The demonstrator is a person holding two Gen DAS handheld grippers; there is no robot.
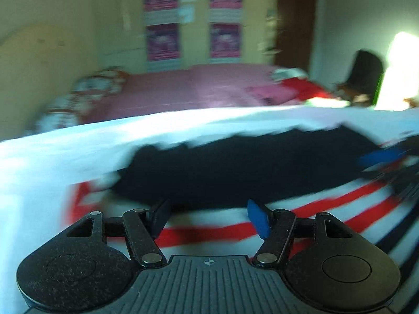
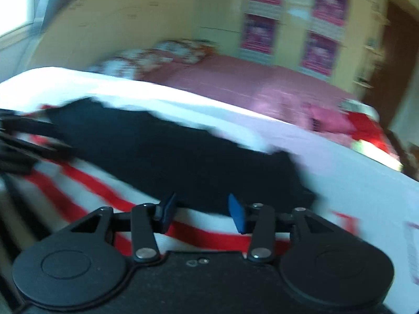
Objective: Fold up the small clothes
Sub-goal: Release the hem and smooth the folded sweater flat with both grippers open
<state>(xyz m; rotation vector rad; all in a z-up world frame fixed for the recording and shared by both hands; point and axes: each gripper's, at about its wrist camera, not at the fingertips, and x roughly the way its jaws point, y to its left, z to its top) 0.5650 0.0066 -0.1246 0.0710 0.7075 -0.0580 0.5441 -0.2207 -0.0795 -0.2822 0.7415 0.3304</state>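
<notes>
**Both grippers spread at the near hem of the dark garment**

Left gripper sits just short of the near edge of the black garment, jaws apart and empty; your right gripper is in the same posture at the same edge further along, also released with nothing between its fingers. The garment lies flat and long across the white cloth with red stripes, which covers the work surface in front of the pink bed.

You look to be at the pick-up for a fold. Bring each pair of fingertips down so the near hem slides between them, and take only the dark fabric, not the striped cloth beneath. Close both at a matching depth along the edge, so the fold line comes out straight, then lift together and carry the edge evenly towards the far side.

Heavy motion blur softens both views. You cannot tell what kind of garment it is, whether it is single or already doubled, or whether either fingertip touches the hem yet. Its ends blur into the cloth, and in the left view the right gripper's blue pad appears only as a streak
</notes>
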